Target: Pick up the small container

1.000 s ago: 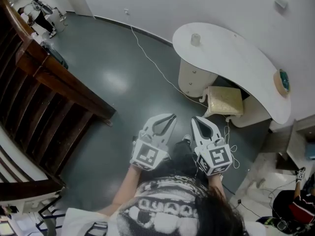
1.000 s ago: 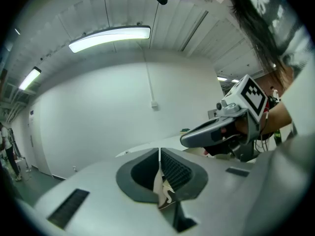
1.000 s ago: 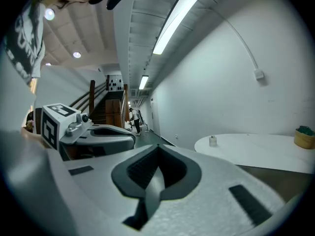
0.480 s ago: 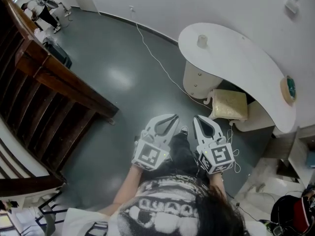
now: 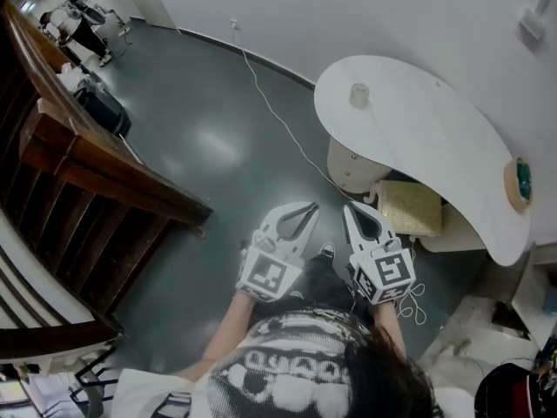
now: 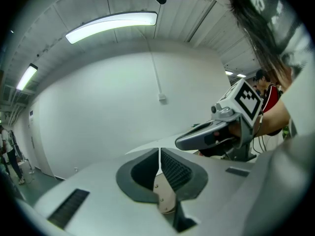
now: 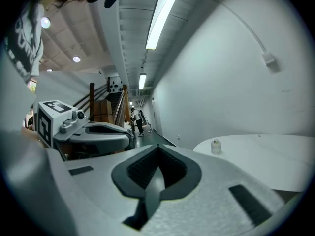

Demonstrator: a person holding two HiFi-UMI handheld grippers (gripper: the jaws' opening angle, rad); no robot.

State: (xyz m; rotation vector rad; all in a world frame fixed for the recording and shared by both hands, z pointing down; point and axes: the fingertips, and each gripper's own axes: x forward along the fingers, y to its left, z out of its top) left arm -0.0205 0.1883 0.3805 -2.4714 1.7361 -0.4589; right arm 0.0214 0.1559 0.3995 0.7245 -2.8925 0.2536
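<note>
The small container, a pale little jar with a cap, stands alone near the left end of a white curved table. It also shows ahead and to the right in the right gripper view, as the container on the table. Both grippers are held side by side over the dark floor, short of the table. My left gripper is shut and empty. The right gripper is likewise shut with nothing between its jaws.
A dark wooden stair railing runs along the left. A white cable trails across the floor to the table's pedestal. A cream stool sits under the table; a green object lies at its right end.
Both grippers and the view have advanced toward the table, which now lies nearer the jaw tips. Both grippers stay shut.
</note>
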